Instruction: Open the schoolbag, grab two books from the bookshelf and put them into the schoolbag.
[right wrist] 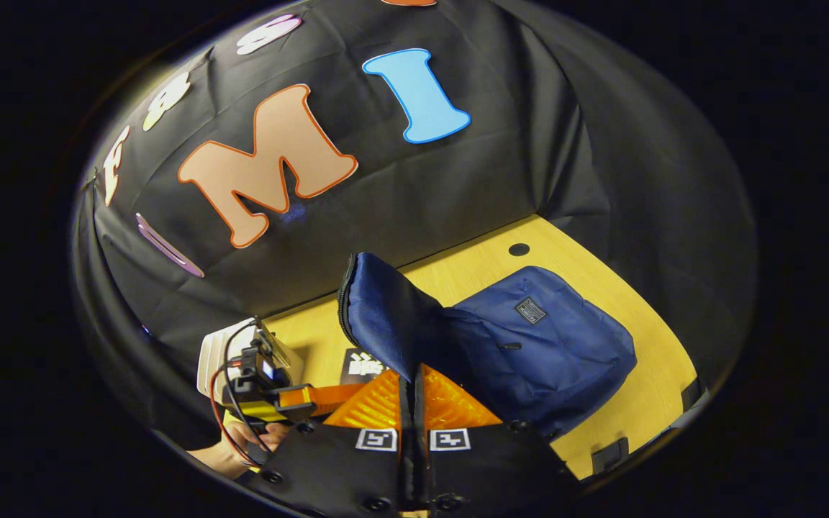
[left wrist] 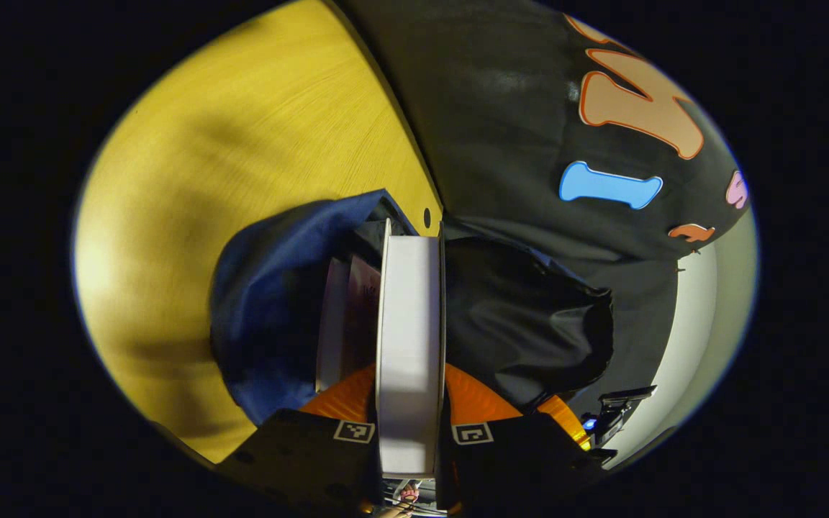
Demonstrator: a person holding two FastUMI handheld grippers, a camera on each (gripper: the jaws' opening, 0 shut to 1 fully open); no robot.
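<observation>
In the left gripper view, the left gripper [left wrist: 410, 432] has its fingers clamped on a white book [left wrist: 410, 345], held edge-on, which runs up the center of the frame from between the fingers. The book's far end sits in the open mouth of the schoolbag [left wrist: 270, 302], whose blue fabric bulges at center left and whose black lining [left wrist: 529, 316] folds at center right. A 2nd book [left wrist: 346, 316], pale with a dark cover, stands inside just left of the white one. The schoolbag lies on a yellow wood-grain worktop [left wrist: 242, 144].

In the right gripper view, the right gripper [right wrist: 413, 403] has its fingers pressed together on the edge of the schoolbag's flap [right wrist: 386, 309], which stands upright at center. The soft, rounded blue body lies right of center. The left gripper appears at lower left, a hand [right wrist: 231, 442] beneath it.
</observation>
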